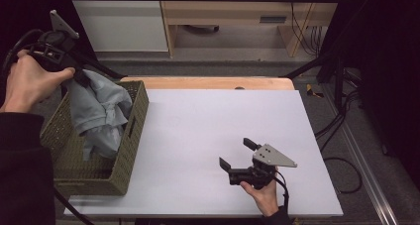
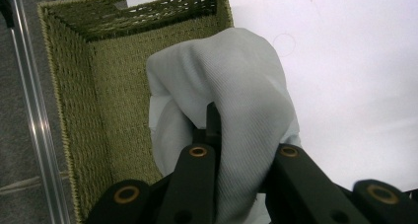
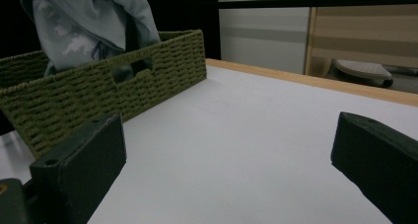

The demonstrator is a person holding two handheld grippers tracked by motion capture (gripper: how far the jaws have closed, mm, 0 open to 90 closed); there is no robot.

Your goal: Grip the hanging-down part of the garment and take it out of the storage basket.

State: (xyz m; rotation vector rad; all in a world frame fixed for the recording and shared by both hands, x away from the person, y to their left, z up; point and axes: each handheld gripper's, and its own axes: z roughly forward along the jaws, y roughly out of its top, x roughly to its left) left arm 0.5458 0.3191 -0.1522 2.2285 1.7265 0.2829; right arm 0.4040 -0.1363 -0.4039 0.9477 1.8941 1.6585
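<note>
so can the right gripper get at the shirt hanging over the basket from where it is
Probably yes. The right gripper stands open over bare table, and the grey shirt hangs above the woven basket from the left gripper, its near side unblocked.

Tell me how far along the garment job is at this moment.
Done: the left gripper is shut on the light grey garment. In hand: the garment hangs from it, partly raised, its lower end inside the green woven basket. Left: clearing the basket and setting it on the white table, where the open right gripper waits.
</note>
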